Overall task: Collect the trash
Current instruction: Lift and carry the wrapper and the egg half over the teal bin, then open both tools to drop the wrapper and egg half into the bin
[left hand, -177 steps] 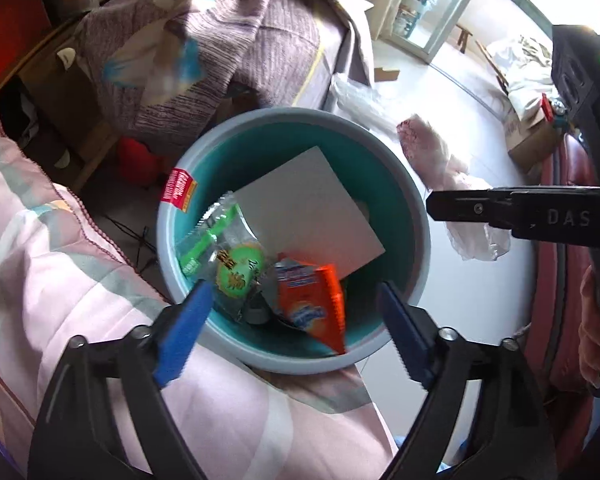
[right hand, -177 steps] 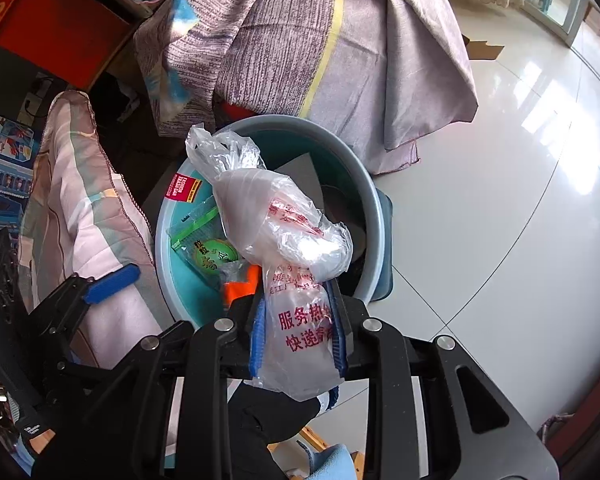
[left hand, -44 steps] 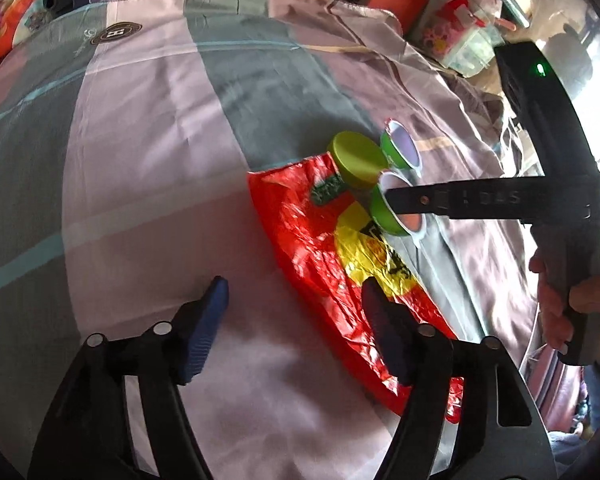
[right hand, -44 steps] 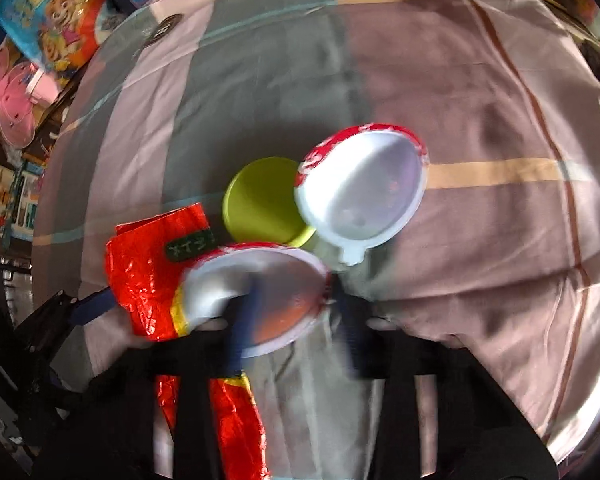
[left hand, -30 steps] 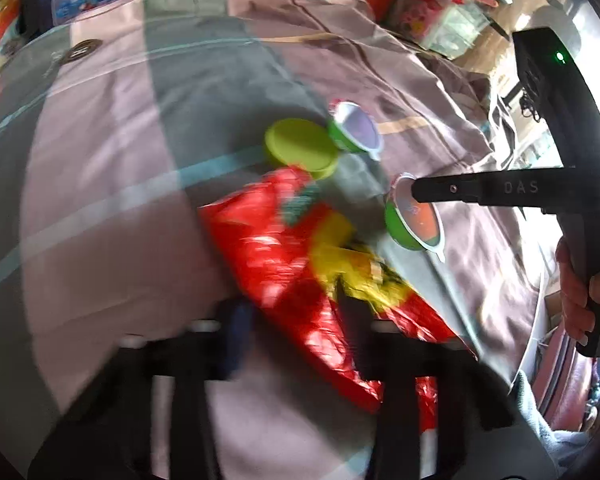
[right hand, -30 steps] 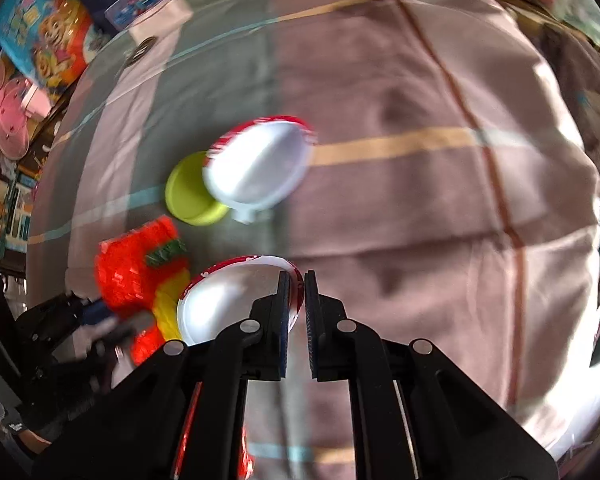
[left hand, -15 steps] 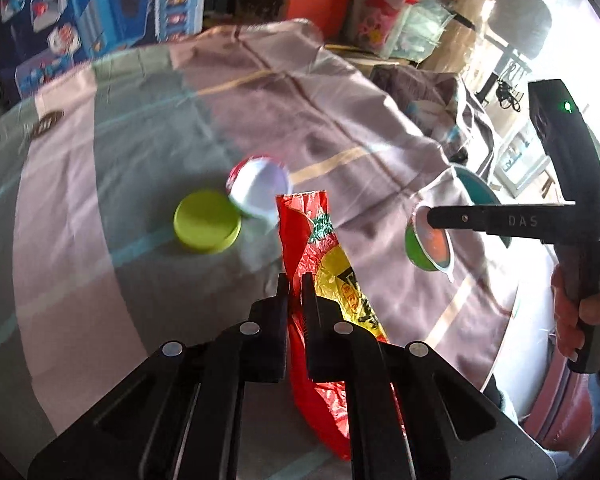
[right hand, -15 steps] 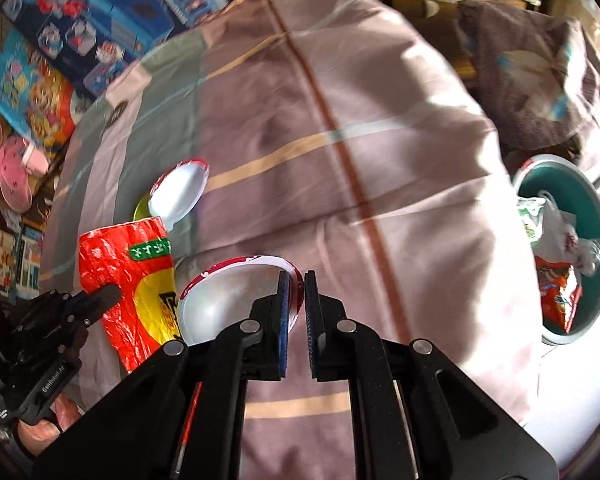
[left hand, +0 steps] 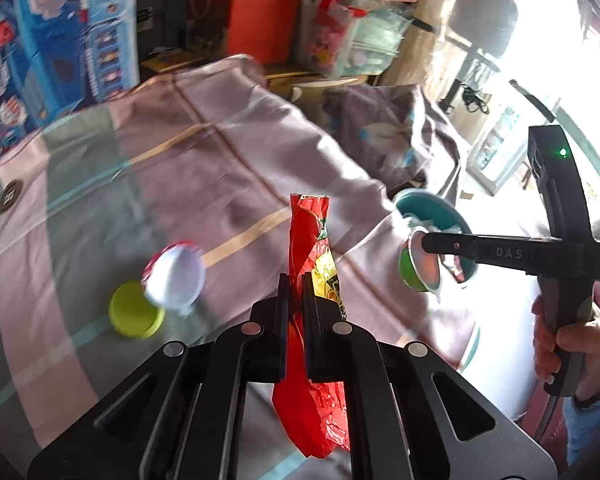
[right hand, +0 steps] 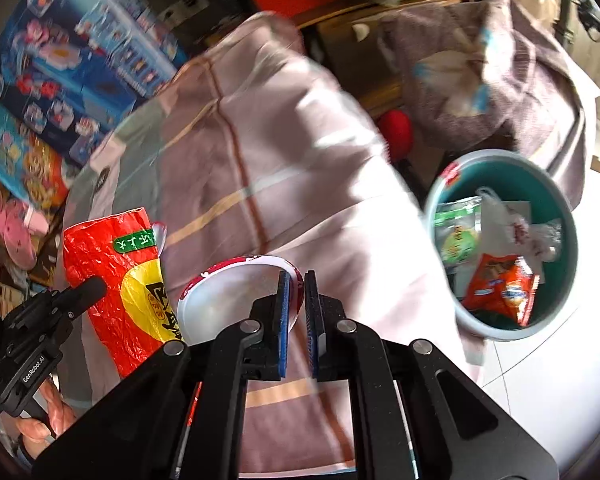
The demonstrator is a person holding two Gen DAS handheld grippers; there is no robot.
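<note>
Compared with a second and a half ago, when the left gripper (left hand: 296,292) stood spread above the red snack bag (left hand: 312,264) lying flat on the striped quilt (left hand: 228,176), its jaws are now clenched on that bag, which hangs upright between the pads, clear of the quilt. The right gripper (right hand: 296,300) then sat low over a cup on the quilt; now it is pinched on the rim of the green cup (left hand: 418,270), which is lifted off the quilt, its red-and-white peeled lid (right hand: 236,292) facing the right wrist camera. Left behind on the quilt, far left in the left wrist view, are a second cup with a white foil lid (left hand: 176,276) and a lime-green round lid (left hand: 134,314) touching it. The teal trash basin (right hand: 504,240), out of sight in that earlier pair of pictures, now shows at the right beyond the quilt's edge, on the white floor, holding a green packet (right hand: 458,232), an orange packet (right hand: 500,288) and a white plastic bag (right hand: 516,224). The right tool's arm reads "DAS" (left hand: 508,252); the left tool's body reads "GenRobot.AI" (right hand: 34,368). The bag bears a green label with white characters (right hand: 134,242) and a yellow disc with dark characters, too creased to read.
</note>
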